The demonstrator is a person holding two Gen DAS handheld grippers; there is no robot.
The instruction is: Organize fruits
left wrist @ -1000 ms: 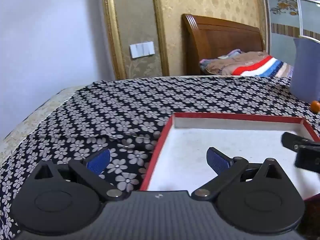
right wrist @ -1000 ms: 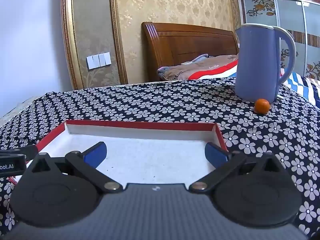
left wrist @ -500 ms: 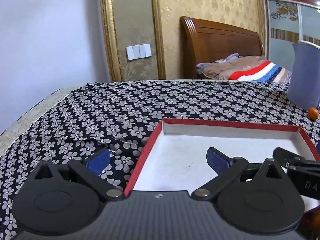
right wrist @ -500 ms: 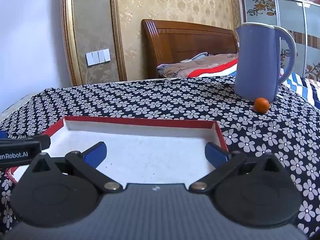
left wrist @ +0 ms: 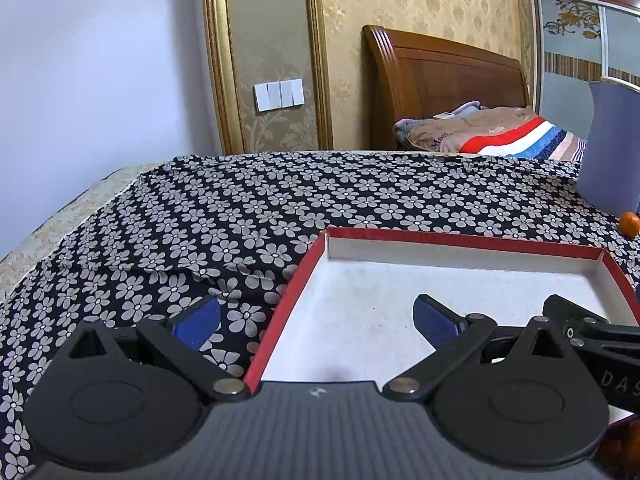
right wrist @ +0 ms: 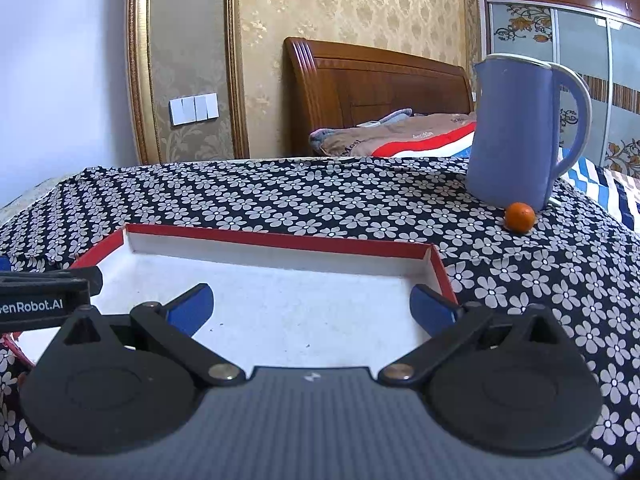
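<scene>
A small orange lies on the flowered cloth, touching the base of a blue jug; in the left wrist view the orange shows at the far right edge. A shallow tray with a red rim and a white, empty floor sits in front of both grippers. My left gripper is open, straddling the tray's left wall. My right gripper is open over the tray's near right part. Each gripper shows at the side of the other's view.
The black cloth with pale flowers covers the table; its left edge drops off near the white wall. Behind the table stand a bed with a wooden headboard and a striped blanket. A brown shape shows at the lower right corner.
Both views have drifted only slightly, with the tray sliding a little left in the left wrist view. Both grippers stay open and hold nothing.
</scene>
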